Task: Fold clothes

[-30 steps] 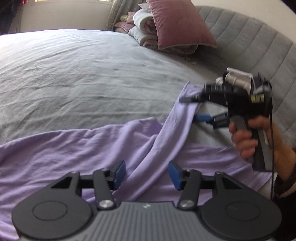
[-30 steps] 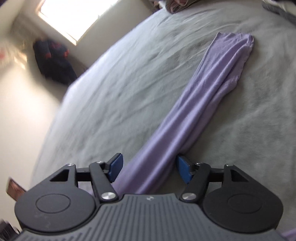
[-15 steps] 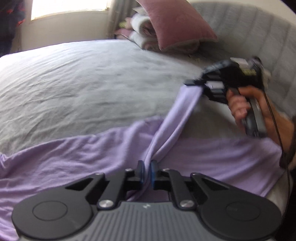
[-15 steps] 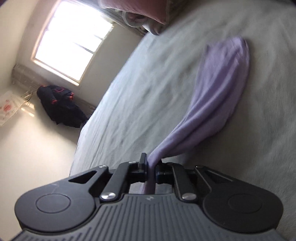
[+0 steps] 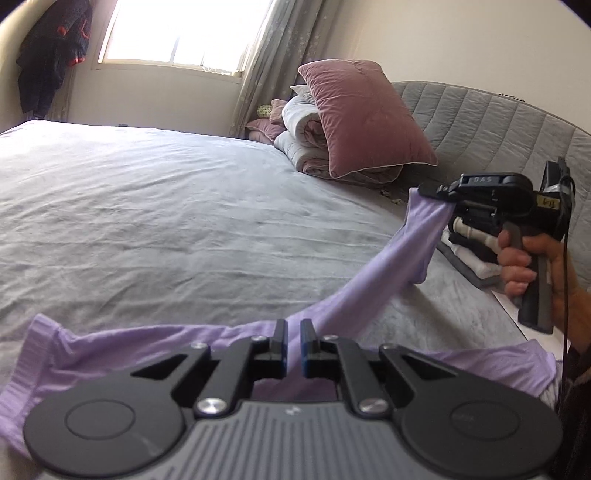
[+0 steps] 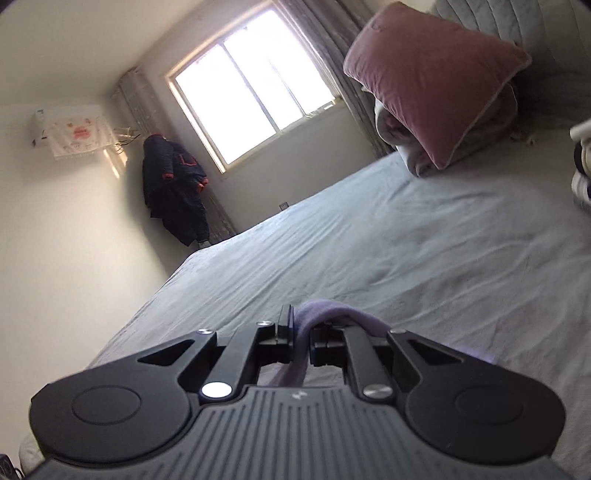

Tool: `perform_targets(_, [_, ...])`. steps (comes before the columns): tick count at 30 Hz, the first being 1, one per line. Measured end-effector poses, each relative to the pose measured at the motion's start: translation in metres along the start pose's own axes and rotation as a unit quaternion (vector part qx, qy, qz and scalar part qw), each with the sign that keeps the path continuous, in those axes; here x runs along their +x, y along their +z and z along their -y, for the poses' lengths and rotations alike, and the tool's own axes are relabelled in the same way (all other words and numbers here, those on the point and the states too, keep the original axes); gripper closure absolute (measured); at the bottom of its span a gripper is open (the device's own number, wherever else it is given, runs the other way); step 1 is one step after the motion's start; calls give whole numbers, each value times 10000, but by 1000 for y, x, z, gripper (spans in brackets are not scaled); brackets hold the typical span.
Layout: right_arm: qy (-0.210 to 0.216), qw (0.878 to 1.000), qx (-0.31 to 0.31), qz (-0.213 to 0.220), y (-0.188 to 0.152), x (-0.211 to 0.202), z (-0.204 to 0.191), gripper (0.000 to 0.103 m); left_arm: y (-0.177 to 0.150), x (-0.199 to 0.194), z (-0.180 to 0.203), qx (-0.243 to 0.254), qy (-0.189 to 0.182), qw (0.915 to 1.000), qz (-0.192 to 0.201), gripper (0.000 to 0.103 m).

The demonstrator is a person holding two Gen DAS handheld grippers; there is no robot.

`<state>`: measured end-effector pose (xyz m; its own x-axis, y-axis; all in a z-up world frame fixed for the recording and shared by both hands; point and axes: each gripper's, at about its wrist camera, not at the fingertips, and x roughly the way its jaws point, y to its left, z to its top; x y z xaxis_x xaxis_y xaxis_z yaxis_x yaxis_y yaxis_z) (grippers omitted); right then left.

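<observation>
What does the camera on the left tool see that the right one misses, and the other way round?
Only the left wrist view shows the right gripper in a hand, lifting the sleeve of the lilac knit garment off the grey bed. Only the right wrist view shows the white wall unit. Both show the mauve pillow, the window, the dark hanging coat and lilac fabric pinched between shut jaws.

The left wrist view looks slightly downward along its fingers across the bed toward the headboard, window and mauve pillow. The right wrist view sits low, rolled and tilted, facing the window. The 2 views share bed, window, pillow and hanging dark coat.
</observation>
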<state>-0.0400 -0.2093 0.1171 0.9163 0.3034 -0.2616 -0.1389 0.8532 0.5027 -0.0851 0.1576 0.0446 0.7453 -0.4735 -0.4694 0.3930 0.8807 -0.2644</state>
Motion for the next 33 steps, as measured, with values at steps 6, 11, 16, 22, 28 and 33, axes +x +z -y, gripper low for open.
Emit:
perform_targets(6, [-79,9996,-248,-127,-9,-7,2,91,-14,-6,0,190,-78,9993,-314,95])
perform_targets(11, [-147,9984,-526,-174,-6,-10,-7,91,-22,3,19,683,22,9972,-294,49])
perform_targets(16, [-105,9962,-859,-118,2,-13,-24,91,-24,27,31,979,257,9940,-416,50])
perform_targets(22, [-116,9946,-1030,-106,11,-6,-33,91,-21,43,29,963,624,9922,-493,101])
perform_targets(28, [-181,9877,-1550,-63,18,-5,-41,91,-9,13,25,898,747,9931,129,103])
perform_targets(33, [-211,9822,-1866,-39,21,-10,-45,91,-1,-19,14,773,608,9940,479,103])
